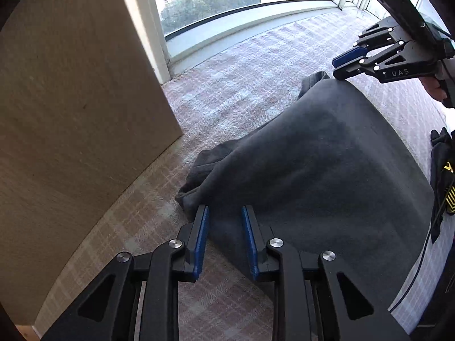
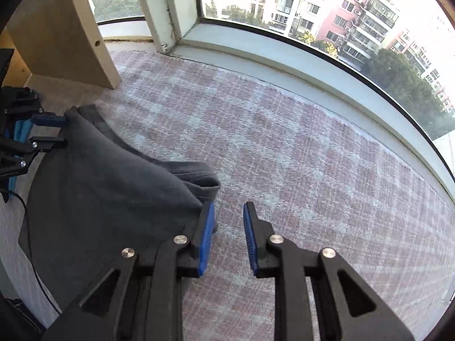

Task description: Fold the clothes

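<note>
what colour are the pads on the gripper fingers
Blue pads on black fingers, clearest in the right wrist view.

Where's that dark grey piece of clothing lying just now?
The dark grey garment lies on the checked carpet before the window, beside a beige panel, one corner at each gripper.

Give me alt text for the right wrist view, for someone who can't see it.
The right gripper, jaws open and empty, hangs over patterned carpet beside the corner of a dark grey garment. The left gripper is at the garment's far corner; windows show apartment blocks.
</note>
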`<action>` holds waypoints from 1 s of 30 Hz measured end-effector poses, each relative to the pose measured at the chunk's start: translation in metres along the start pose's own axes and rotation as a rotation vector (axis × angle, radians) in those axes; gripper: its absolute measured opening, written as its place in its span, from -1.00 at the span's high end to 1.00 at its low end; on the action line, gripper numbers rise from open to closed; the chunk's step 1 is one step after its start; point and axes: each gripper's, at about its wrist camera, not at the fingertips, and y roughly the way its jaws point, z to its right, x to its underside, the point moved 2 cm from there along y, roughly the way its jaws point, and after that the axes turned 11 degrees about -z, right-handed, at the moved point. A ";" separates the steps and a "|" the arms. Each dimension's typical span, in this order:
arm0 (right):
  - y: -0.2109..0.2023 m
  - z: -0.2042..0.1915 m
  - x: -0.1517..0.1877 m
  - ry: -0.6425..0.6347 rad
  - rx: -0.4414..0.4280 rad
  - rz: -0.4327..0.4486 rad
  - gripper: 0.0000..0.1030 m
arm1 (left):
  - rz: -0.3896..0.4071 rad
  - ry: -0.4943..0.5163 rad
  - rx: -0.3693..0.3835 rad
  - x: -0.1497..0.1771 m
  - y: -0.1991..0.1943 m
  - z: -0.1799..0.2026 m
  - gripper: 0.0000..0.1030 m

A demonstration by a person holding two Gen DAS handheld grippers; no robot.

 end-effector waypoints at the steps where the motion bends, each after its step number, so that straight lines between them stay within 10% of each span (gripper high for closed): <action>1: -0.003 0.007 0.001 0.027 -0.013 0.015 0.59 | 0.017 -0.008 -0.006 0.004 -0.008 -0.003 0.56; 17: 0.023 -0.055 0.037 -0.129 0.013 -0.066 0.57 | 0.043 -0.100 0.178 -0.001 0.009 -0.022 0.58; 24: -0.003 -0.035 0.039 -0.053 -0.050 0.035 0.57 | 0.081 -0.082 -0.040 0.005 -0.019 -0.012 0.53; 30: -0.007 -0.032 0.022 -0.039 -0.104 0.077 0.57 | 0.118 0.056 0.094 -0.012 -0.032 0.042 0.50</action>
